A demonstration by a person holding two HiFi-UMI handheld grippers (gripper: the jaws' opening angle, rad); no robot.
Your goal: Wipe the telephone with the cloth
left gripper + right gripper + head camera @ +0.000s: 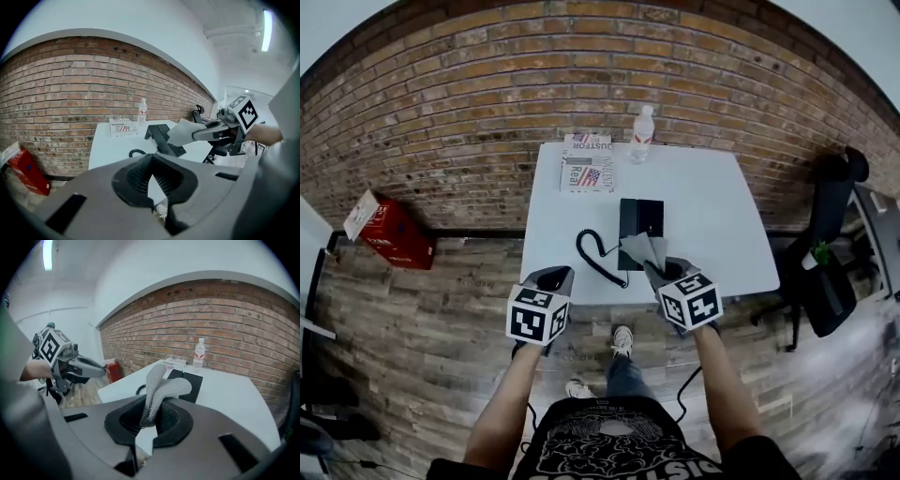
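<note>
The black telephone (640, 217) lies flat near the middle of the white table (712, 216), its long side running from near to far, and its coiled cord (595, 253) loops out on the left toward the table's near edge. The right gripper (661, 270) reaches in from the near side with its jaws clenched on a grey cloth (640, 248). In the right gripper view the textured fabric (161, 387) rises out of the pinch between the pads (150, 416) and folds over toward the far side. From the head view the cloth covers the near end of the telephone. The left gripper view shows it (180, 132) held over the sloped black body (161, 136), but whether fabric and plastic touch cannot be told. The left gripper (553, 278) is held at the near left edge of the table, well apart from the telephone, its jaws closed tip to tip (150, 174) with nothing between them. At the far edge a clear water bottle (642, 134) with a red label stands upright, and just left of it sits a flat box (587, 164) printed with a flag. On the wooden floor to the left, against the brick wall, lies a red box (389, 230), and a black office chair (830, 253) stands to the right of the table
</note>
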